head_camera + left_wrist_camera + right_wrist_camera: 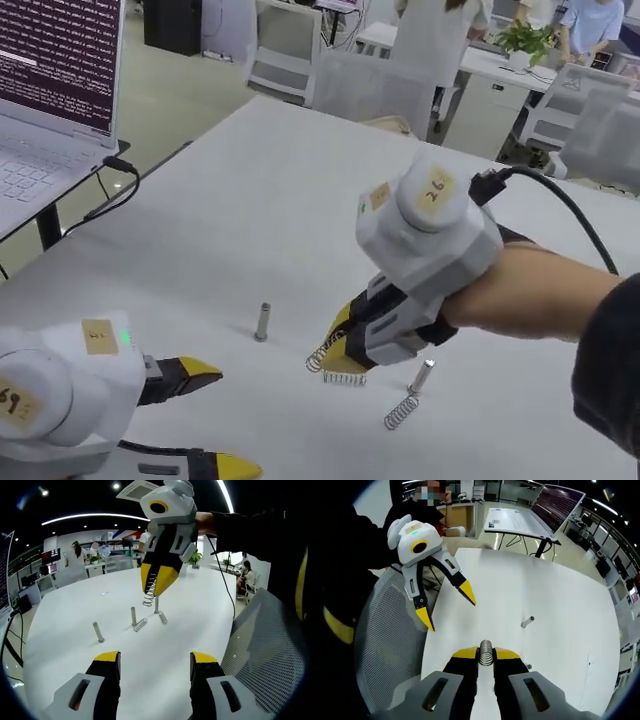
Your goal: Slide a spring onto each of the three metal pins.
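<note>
closest to us our left gripper [235, 420] hangs over the white table [300, 200] with its jaws apart and empty, beyond it our right gripper [345, 345] pinches a spring [486, 646] between its jaws, two loose springs [401, 411] lie just below beside a pin [421, 376], and farther off another pin [262, 322] stands upright.

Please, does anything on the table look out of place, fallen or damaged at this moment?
Nothing looks damaged or spilled. A loose spring and a second loose spring lie flat on the table beside the metal pins, not on them. The right gripper is shut on a third spring.
</note>
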